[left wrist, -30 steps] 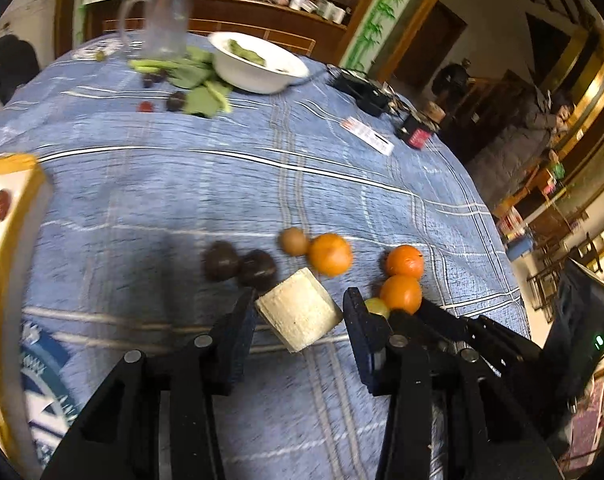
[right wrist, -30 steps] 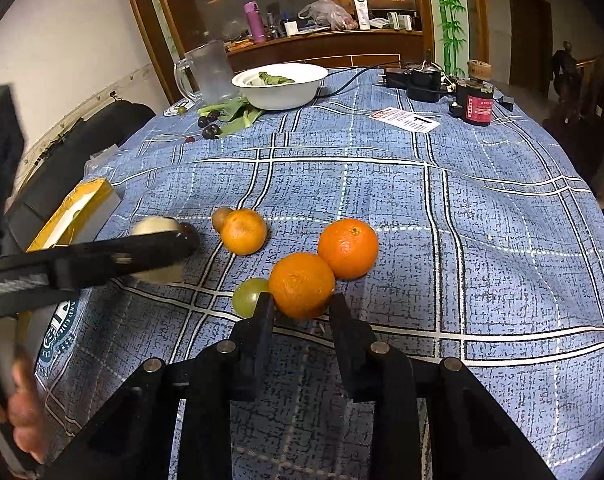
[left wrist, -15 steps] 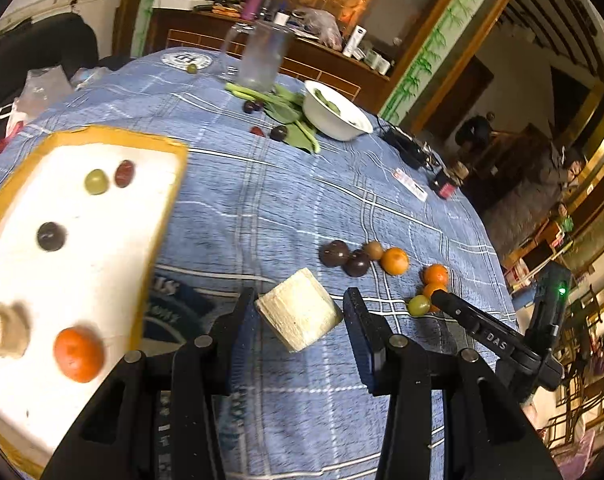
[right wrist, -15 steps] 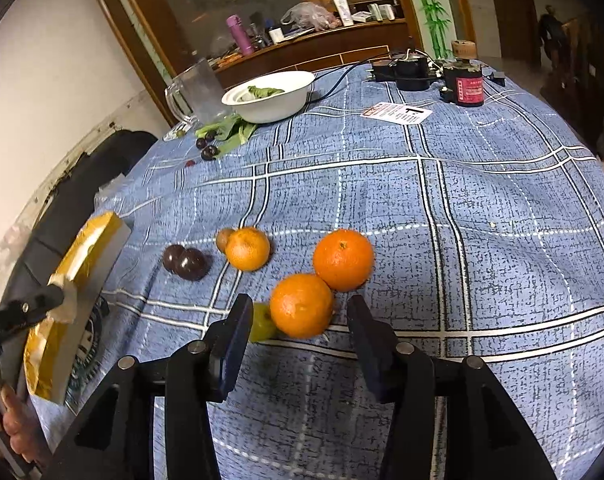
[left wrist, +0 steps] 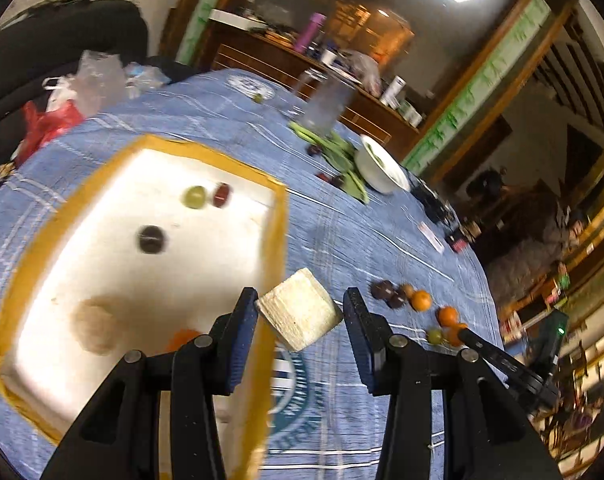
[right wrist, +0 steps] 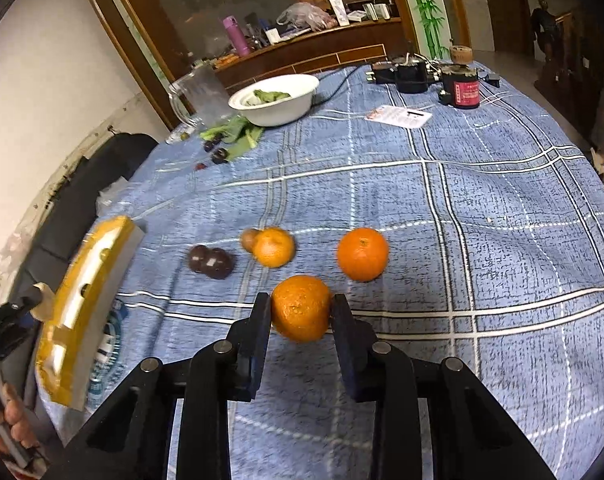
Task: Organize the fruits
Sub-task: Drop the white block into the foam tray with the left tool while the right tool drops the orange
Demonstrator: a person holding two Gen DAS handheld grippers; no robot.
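My left gripper point(left wrist: 300, 312) is shut on a pale, rough cut chunk of fruit point(left wrist: 300, 314), held above the right rim of the yellow-edged white tray point(left wrist: 276, 216). The tray holds a green fruit point(left wrist: 194, 197), a red one point(left wrist: 221, 195), a dark one point(left wrist: 152, 239), a pale piece point(left wrist: 96, 328) and an orange point(left wrist: 182, 338). My right gripper point(right wrist: 301, 310) is shut on an orange point(right wrist: 301, 308), lifted above the blue cloth. Two more oranges point(right wrist: 362, 254) point(right wrist: 273, 247), a small brown fruit point(right wrist: 249, 239) and two dark plums point(right wrist: 211, 262) lie beyond it.
A white bowl of greens point(right wrist: 276, 98), a glass jug point(right wrist: 198, 94), leafy greens with dark fruits point(right wrist: 226, 142), a card point(right wrist: 398, 115) and black and red devices point(right wrist: 460, 88) stand at the table's far side. The tray point(right wrist: 90, 284) lies at the left edge.
My left gripper has carried the pale chunk left, to the tray's rim. My right gripper has closed on the near orange and lifted it; the green fruit beside it is now out of its view.
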